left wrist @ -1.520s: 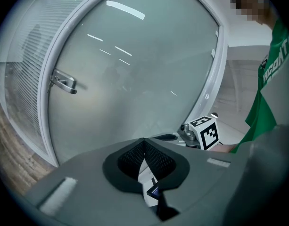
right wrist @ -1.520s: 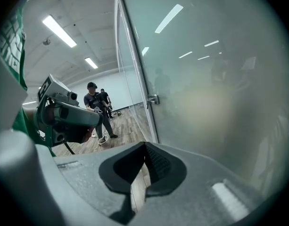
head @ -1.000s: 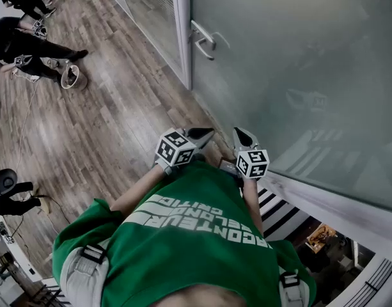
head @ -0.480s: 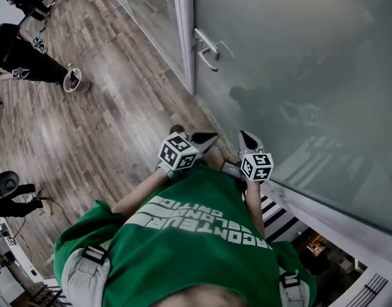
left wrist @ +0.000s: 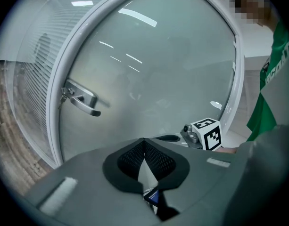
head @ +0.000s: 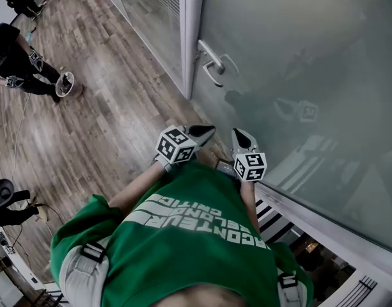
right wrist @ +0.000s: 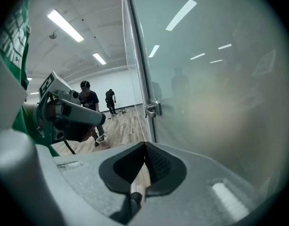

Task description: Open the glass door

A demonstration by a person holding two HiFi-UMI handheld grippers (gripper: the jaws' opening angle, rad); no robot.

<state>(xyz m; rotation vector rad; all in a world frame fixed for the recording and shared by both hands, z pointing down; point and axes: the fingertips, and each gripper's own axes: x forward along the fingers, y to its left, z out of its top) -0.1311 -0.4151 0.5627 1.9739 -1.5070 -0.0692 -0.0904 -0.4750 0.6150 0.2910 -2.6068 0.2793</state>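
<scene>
Closer since the earlier frames: in the head view the lever handle (head: 211, 61) has slid down toward the grippers, at 12 o'clock from them but well apart.

- Glass door (head: 298, 75): frosted panel filling 12 to 4 o'clock, shut against its pale post (head: 192, 31).
- Judged heavy, stiff and breakable, with a slick face that offers no purchase. Take hold at the lever only.
- Wooden floor (head: 106, 107): open room from 8 to 11 o'clock. People (head: 16, 56) stand at 10 o'clock, far off.
- Latch edge runs beside the post. Swing direction cannot be told.
- Left gripper (head: 203, 132): jaws closed together, nothing between them.
- Right gripper (head: 242, 136): likewise closed and empty, just beside the glass. The jaws must part before taking the lever.
</scene>
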